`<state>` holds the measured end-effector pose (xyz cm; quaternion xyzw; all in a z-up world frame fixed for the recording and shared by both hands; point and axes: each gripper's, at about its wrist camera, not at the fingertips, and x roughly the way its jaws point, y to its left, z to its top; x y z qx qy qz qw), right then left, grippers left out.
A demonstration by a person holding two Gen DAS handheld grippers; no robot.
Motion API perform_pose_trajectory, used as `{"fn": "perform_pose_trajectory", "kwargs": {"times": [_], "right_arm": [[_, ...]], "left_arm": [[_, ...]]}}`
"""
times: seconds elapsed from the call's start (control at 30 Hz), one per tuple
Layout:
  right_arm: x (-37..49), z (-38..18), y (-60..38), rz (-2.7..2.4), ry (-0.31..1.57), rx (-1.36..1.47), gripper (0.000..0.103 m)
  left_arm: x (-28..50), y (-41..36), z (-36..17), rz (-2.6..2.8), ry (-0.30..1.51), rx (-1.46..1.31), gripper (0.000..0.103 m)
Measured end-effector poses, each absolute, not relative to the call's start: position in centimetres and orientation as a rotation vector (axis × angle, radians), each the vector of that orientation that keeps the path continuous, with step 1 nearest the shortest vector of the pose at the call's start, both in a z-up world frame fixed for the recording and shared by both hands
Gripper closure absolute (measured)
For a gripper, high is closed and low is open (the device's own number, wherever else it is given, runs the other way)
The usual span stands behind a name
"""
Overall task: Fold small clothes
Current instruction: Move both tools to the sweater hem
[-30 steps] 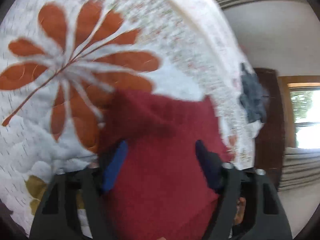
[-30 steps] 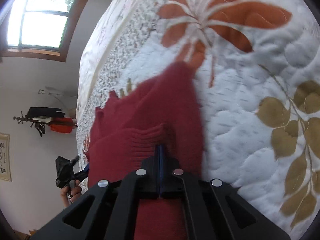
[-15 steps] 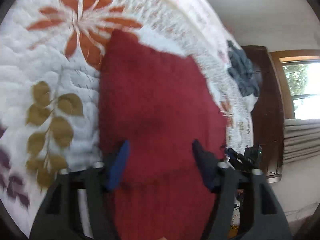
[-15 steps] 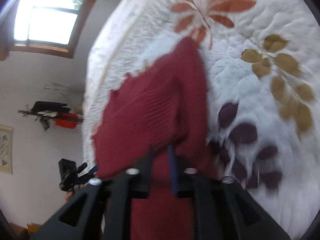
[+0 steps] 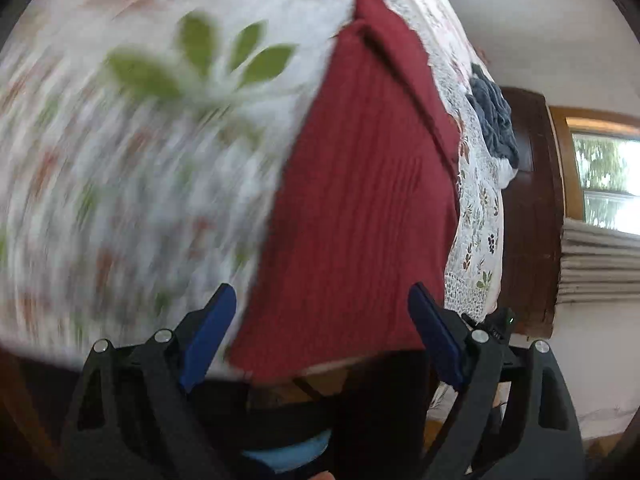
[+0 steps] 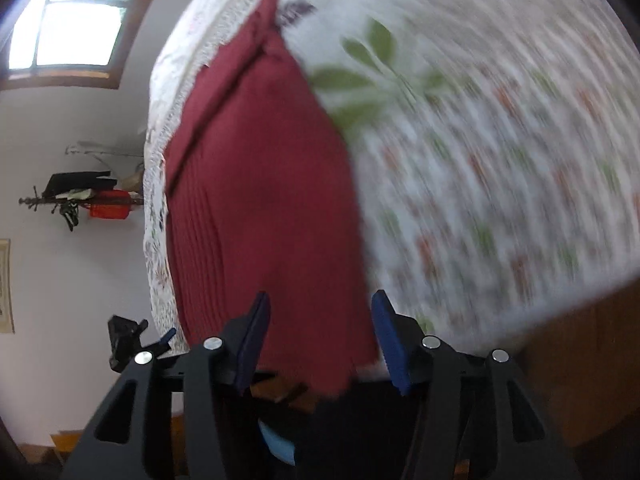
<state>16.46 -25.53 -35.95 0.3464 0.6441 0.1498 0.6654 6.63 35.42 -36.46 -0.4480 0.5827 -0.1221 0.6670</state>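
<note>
Bed covered by a white quilted bedspread printed with green leaf sprays and small orange and green motifs; much of the print is motion-blurred in both views. A dark red knit garment lies flat on the bedspread, folded, with a fold seam running along its length and its near edge at the edge of the bed. A crumpled grey-blue garment lies further along the bed, well apart from the red one.
</note>
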Motion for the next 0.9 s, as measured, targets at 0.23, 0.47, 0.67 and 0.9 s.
{"fn": "perform_pose_trajectory", "kwargs": {"times": [0.23, 0.47, 0.67, 0.9], "right_arm": [[13.7, -37.4, -25.8, 0.346, 1.479, 0.837, 0.049], [12.5, -38.3, -26.0, 0.341, 1.464, 0.905, 0.049], [13.3, -37.8, -24.2, 0.339, 1.466, 0.892, 0.049], [13.7, -37.9, -22.7, 0.338, 1.495, 0.860, 0.049]], "left_arm": [[4.8, 34.6, -38.6, -0.277, 1.363, -1.072, 0.016], [5.6, 33.4, -40.6, -0.290, 1.454, -1.013, 0.016], [6.0, 32.0, -40.6, -0.337, 1.467, -1.006, 0.025], [6.1, 31.3, -41.2, -0.319, 1.486, -1.005, 0.042]]}}
